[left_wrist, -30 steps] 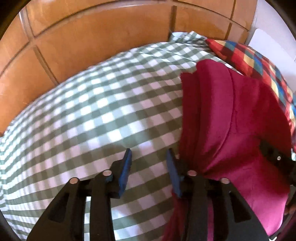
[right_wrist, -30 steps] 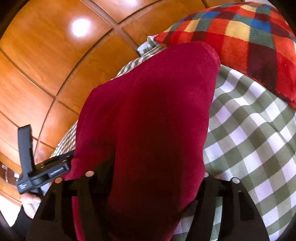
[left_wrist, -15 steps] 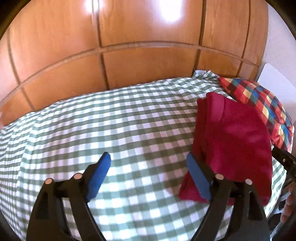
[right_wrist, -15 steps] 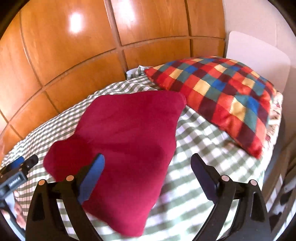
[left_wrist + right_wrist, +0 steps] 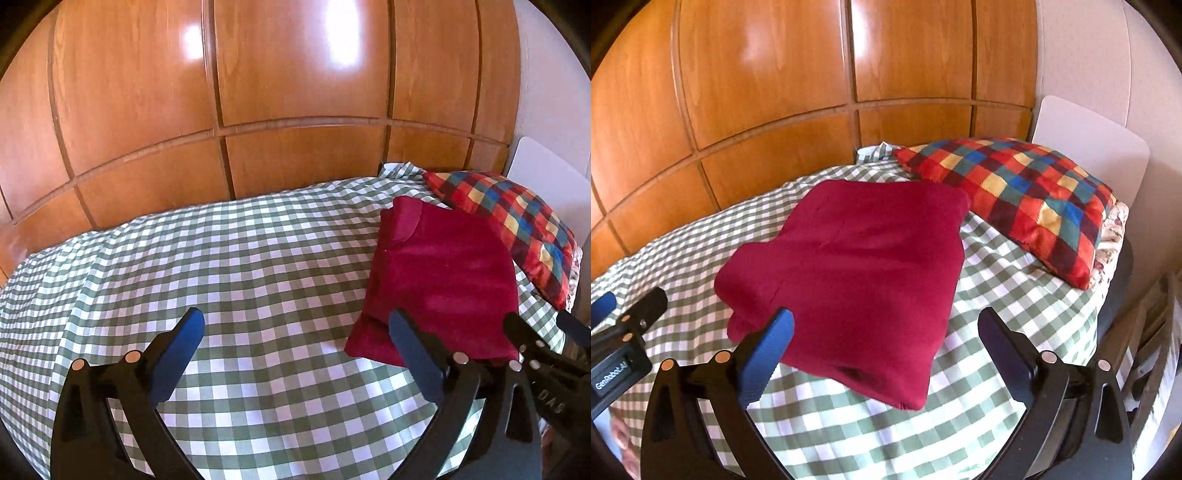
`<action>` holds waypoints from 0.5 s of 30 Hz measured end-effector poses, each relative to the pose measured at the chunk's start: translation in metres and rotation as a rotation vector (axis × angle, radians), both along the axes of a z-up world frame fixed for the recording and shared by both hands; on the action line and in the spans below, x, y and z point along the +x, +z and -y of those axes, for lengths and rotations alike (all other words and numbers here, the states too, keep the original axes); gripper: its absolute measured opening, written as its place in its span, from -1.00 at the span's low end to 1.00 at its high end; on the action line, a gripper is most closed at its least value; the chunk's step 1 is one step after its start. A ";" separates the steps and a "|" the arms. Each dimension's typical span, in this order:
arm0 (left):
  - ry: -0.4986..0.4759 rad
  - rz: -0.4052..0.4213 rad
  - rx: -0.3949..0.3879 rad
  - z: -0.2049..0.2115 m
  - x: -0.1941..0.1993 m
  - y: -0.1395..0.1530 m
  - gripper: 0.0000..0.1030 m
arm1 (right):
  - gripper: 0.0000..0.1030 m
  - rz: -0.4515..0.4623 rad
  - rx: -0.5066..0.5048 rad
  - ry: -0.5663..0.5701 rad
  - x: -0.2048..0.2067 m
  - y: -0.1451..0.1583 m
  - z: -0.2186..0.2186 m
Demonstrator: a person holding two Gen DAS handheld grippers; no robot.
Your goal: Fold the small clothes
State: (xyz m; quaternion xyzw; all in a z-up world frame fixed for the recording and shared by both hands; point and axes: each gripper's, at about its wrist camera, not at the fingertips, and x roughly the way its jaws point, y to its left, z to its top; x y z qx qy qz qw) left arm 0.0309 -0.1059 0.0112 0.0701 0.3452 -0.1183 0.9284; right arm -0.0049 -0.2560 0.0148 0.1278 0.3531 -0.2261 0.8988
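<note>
A: Room and surface, left to right?

B: Wood-panelled wall seen across the back. Bed covered by a green-and-white checked sheet, wrinkled toward the left edge. Multicoloured checked pillow laid at the right end, a white board stood behind it against a pale wall.

A: Garment?

B: Red garment laid folded on the sheet, right of centre, its far corner just beside the pillow, possibly touching. Nothing gripped.

A: Claws?

B: Left gripper: jaws opening, almost fully spread, only sheet seen between them; garment lies behind the right finger. Right gripper: jaws opening too, wide, held above the garment's near edge, pads clear of the cloth.

A: Containers?

B: None that can be made out.
</note>
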 end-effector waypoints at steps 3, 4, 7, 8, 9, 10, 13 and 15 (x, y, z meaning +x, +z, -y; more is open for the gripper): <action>0.000 -0.001 -0.002 0.000 -0.003 0.000 0.94 | 0.92 -0.004 0.015 -0.006 -0.003 -0.001 0.001; 0.002 -0.003 -0.007 -0.001 -0.003 0.000 0.94 | 0.92 -0.004 0.018 -0.008 -0.004 -0.002 0.002; 0.007 0.002 -0.011 -0.002 -0.005 0.000 0.94 | 0.92 0.001 0.011 -0.013 -0.007 0.000 0.001; 0.006 0.005 -0.011 -0.002 -0.006 0.001 0.94 | 0.92 0.003 0.008 -0.015 -0.007 0.001 0.001; 0.004 0.010 -0.010 -0.001 -0.007 0.001 0.94 | 0.92 0.005 0.008 -0.016 -0.007 0.001 0.002; 0.003 0.014 -0.009 -0.001 -0.008 0.002 0.94 | 0.92 0.004 0.010 -0.018 -0.007 0.002 0.002; -0.003 0.017 -0.008 0.000 -0.009 0.002 0.94 | 0.92 0.007 0.010 -0.018 -0.007 0.002 0.003; -0.004 0.015 -0.008 0.000 -0.010 0.002 0.94 | 0.92 0.008 0.005 -0.018 -0.007 0.003 0.002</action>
